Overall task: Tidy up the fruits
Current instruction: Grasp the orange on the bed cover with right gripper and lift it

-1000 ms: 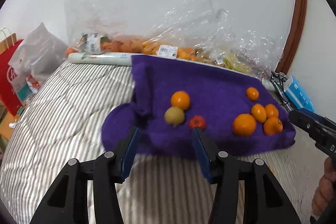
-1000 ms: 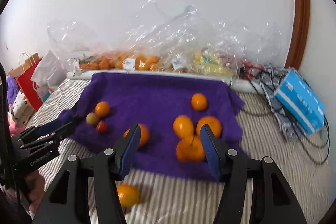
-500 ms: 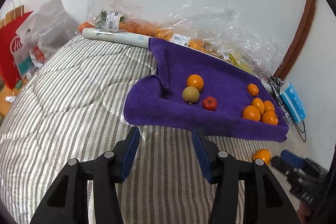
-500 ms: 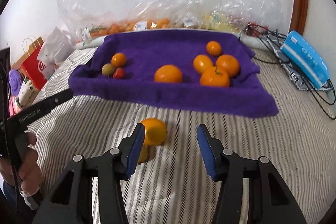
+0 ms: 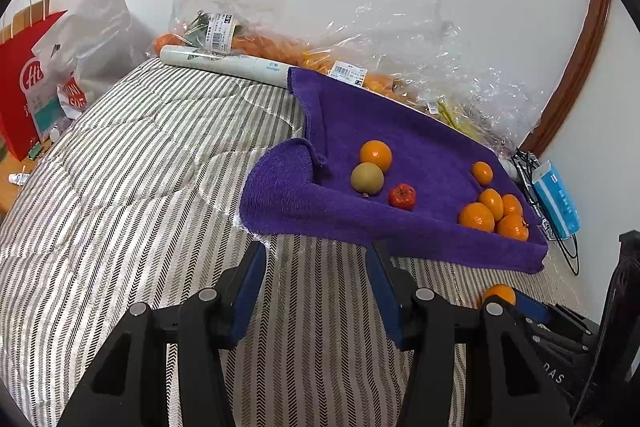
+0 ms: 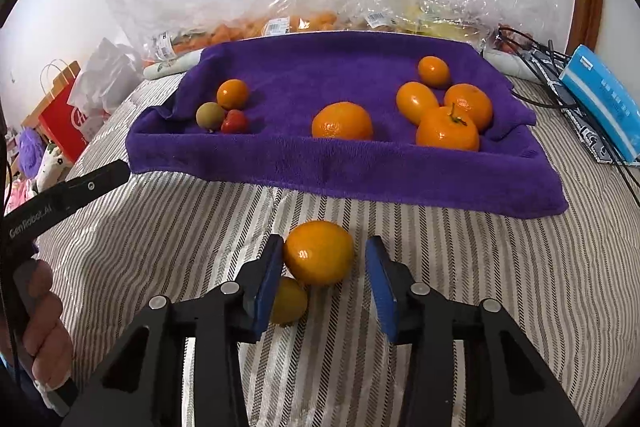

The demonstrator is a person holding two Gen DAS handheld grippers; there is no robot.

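right tongs [image 6: 325, 273] angled down; jaws just been closing, orange between them; left pad touching it, gap still visible at right pad, so not clamped; left tongs [image 5: 316, 287] partly open, nothing between pads, angled down over bed; left hand [image 6: 44, 323] wrapped round left tongs' handle at frame edge of right view

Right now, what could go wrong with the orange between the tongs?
The right tongs sit off-centre: one pad touches the orange, the other shows a gap, so closing could roll it away on the striped cover. The smaller yellow fruit beside it, under that pad, might get pinched or knocked.
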